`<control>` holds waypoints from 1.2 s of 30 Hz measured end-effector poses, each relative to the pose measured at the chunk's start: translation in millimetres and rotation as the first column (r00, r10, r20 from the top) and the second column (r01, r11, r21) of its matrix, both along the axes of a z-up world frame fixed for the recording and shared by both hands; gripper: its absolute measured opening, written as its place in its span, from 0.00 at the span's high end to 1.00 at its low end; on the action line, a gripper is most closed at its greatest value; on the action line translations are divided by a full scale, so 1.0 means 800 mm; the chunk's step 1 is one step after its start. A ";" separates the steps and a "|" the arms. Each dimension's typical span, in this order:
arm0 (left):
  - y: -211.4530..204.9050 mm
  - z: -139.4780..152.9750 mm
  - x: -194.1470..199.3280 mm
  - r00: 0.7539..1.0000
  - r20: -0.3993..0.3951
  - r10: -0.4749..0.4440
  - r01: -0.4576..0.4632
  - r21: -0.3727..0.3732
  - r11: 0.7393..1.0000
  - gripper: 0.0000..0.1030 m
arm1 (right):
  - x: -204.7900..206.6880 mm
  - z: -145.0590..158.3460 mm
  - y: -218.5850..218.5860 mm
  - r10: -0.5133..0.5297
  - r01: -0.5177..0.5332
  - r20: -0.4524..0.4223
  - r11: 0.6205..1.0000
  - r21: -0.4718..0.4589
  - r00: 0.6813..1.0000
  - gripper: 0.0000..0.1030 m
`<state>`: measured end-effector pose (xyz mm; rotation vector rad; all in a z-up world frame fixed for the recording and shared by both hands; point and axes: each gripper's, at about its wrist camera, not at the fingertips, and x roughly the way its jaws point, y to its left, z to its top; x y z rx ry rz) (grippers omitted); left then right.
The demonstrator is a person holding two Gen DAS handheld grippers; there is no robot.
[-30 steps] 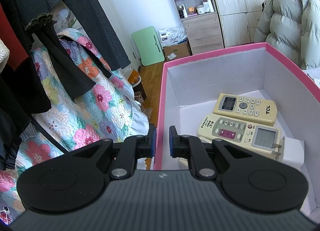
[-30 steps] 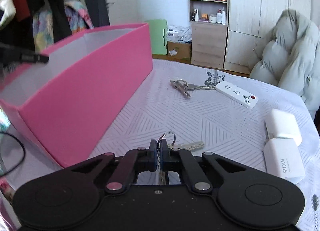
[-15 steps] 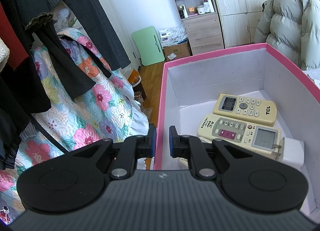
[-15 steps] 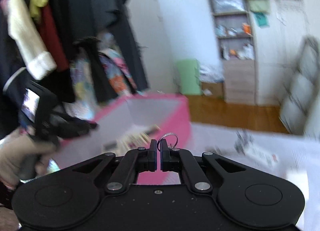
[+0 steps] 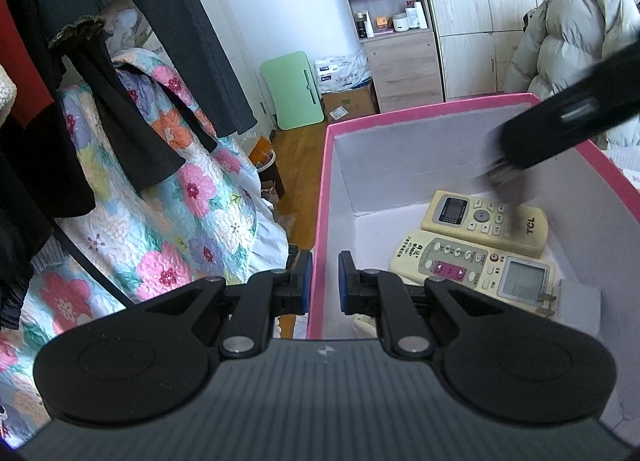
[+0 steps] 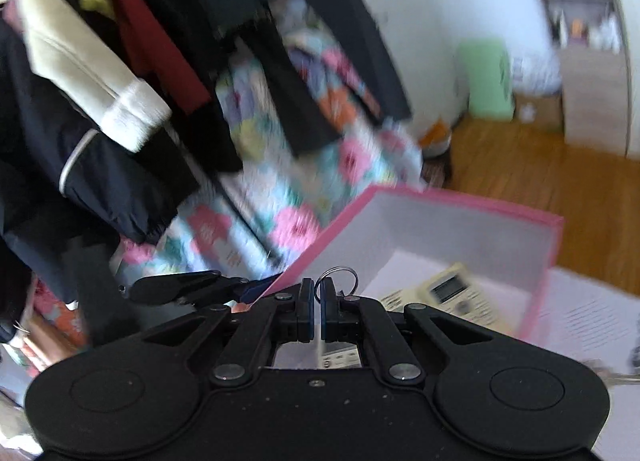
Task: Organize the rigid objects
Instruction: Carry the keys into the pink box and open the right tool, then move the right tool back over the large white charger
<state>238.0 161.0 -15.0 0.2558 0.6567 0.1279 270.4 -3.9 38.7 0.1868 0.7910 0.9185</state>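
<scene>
My left gripper [image 5: 322,275] pinches the pink box [image 5: 432,109] by its near wall, steadying it. My right gripper [image 6: 314,303] is clamped on the keys [image 6: 336,275], hanging over the box above the two remotes [image 5: 486,217]. Step: dropping keys in. Next I need to lower a bit, then release over bare floor.

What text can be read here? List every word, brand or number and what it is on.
"TCL": on the upper cream remote inside the pink box.
Lower remote: printed characters and button labels, too small to read.
Shelf bottles, cardboard box on the floor: too small.
Right wrist view: blurred, nothing readable.
</scene>
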 end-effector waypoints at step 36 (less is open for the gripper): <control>-0.007 0.000 -0.001 1.000 0.001 0.002 -0.002 0.045 0.999 0.89 | -0.060 0.024 -0.178 -0.172 0.176 0.036 0.968 -0.181 0.984 0.74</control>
